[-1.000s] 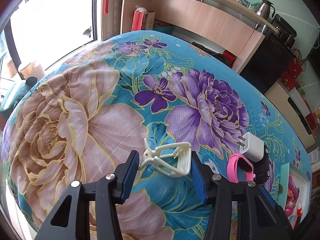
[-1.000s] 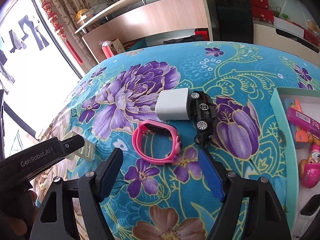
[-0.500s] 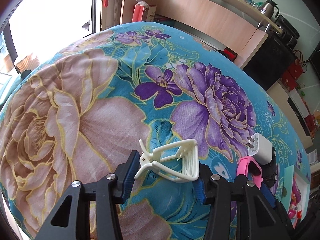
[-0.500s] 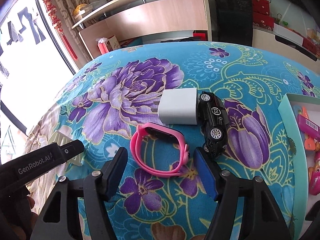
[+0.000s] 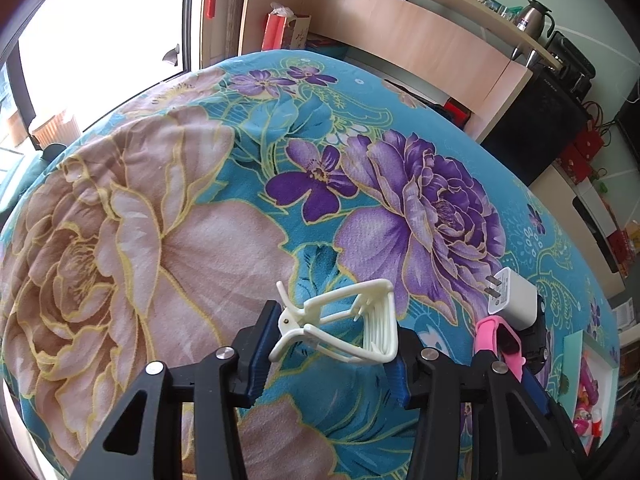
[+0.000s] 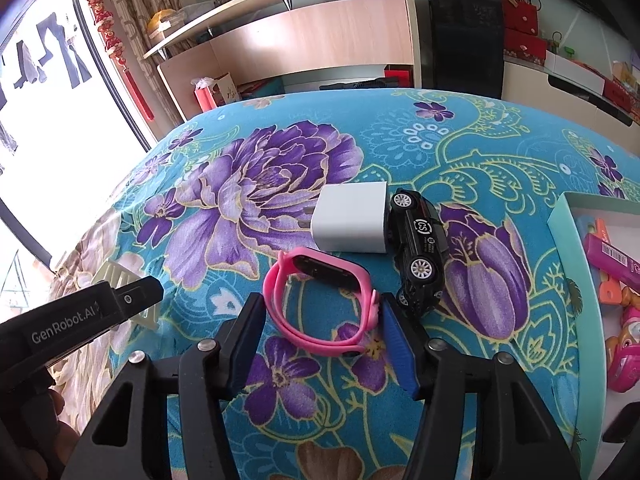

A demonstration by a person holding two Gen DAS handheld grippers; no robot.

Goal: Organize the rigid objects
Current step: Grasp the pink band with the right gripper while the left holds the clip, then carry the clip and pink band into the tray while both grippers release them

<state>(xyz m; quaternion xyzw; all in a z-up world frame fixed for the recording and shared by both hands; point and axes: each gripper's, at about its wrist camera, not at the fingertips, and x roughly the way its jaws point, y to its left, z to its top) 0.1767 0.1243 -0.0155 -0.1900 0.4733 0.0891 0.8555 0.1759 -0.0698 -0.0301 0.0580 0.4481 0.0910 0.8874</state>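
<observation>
A cream plastic clip (image 5: 344,330) lies on the flowered cloth between the fingers of my left gripper (image 5: 332,352); the blue pads touch or nearly touch its two ends. In the right wrist view a pink watch band (image 6: 320,300) lies between the open fingers of my right gripper (image 6: 324,340), its right end against the right pad. A white charger (image 6: 352,218) and a black toy car (image 6: 418,248) lie just beyond the band. The band (image 5: 500,340) and charger (image 5: 512,296) also show in the left wrist view.
A mint-green tray (image 6: 576,280) with pink and orange toys sits at the right. The left gripper's body (image 6: 80,316) lies left of the band. The flowered cloth (image 5: 160,240) stretches left and far. Wooden shelving (image 6: 320,40) stands behind.
Both grippers moved forward. The clip now sits deeper between the left fingers, which have narrowed around it. The pink band now sits between the right fingers.
</observation>
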